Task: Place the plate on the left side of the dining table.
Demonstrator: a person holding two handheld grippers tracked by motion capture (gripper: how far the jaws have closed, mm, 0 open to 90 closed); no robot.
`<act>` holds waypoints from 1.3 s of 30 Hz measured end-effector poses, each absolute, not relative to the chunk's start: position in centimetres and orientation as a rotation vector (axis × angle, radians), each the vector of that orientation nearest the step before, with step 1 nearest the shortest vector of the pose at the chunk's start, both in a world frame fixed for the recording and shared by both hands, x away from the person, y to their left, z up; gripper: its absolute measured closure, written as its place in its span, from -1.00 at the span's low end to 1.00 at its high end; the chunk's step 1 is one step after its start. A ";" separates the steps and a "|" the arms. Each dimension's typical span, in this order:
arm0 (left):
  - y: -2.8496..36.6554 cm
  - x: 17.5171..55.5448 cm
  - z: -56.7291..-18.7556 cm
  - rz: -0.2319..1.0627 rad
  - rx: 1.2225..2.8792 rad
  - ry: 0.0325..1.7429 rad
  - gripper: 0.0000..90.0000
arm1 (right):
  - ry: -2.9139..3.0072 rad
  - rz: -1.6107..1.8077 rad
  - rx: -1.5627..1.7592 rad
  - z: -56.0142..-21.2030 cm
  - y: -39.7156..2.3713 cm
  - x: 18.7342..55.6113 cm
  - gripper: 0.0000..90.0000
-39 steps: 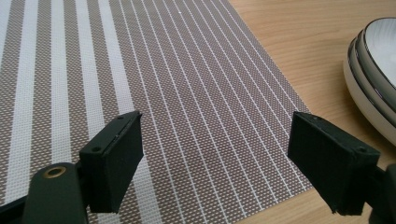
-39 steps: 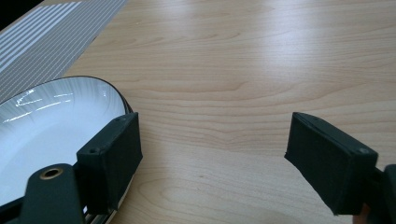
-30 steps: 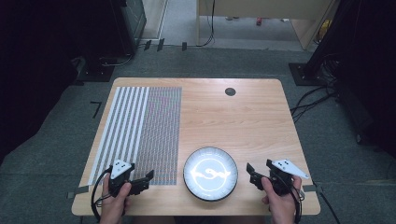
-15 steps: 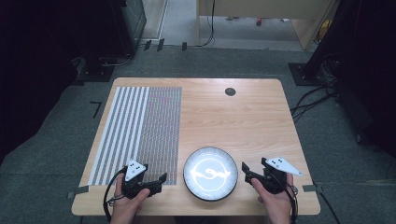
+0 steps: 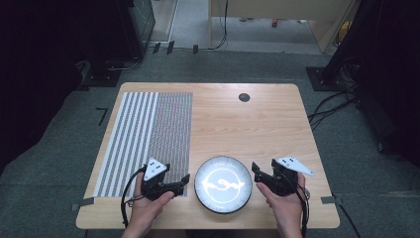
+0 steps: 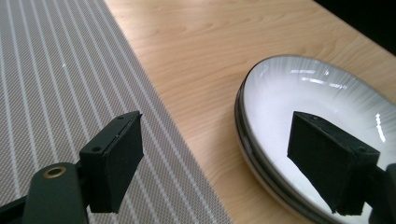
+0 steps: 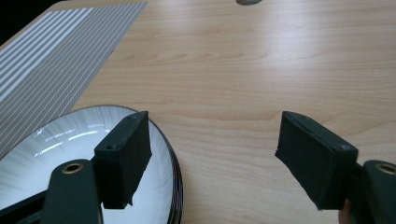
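Both grippers have closed in on the plate [image 5: 223, 184] near the front edge of the table [image 5: 277, 124]: the left gripper [image 5: 184, 181] has slid off the striped placemat [image 5: 148, 134] toward the plate's left rim, and the right gripper [image 5: 256, 171] has edged up to its right rim — a two-sided pickup looks to be starting. The left jaws stand wide apart and empty. The right jaws have just been closing a little, yet stay apart with only bare table between them — neither tool touches the plate.

Round white plate [image 5: 223, 184] with dark rim, flat on the table's near edge, empty, upright
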State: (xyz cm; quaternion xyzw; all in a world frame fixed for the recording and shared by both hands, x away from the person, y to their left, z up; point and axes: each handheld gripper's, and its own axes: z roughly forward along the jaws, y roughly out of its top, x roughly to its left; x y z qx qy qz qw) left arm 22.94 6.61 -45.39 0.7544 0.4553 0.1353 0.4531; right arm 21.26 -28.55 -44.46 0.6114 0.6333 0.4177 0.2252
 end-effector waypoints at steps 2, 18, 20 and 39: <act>6.4 23.1 -45.4 0.330 1.861 1.125 -0.59 | 1.740 1.157 1.687 -44.3 -28.5 21.4 -0.41; 3.4 23.0 -46.7 0.309 1.908 1.126 -0.32 | 1.815 1.209 1.673 -46.7 -28.0 20.4 0.12; 3.3 22.9 -46.7 0.285 1.899 1.126 -0.22 | 1.824 1.192 1.645 -46.9 -27.8 20.2 0.15; 2.9 22.8 -47.0 0.228 1.899 1.104 0.16 | 1.821 1.318 1.695 -46.8 -27.4 19.4 0.35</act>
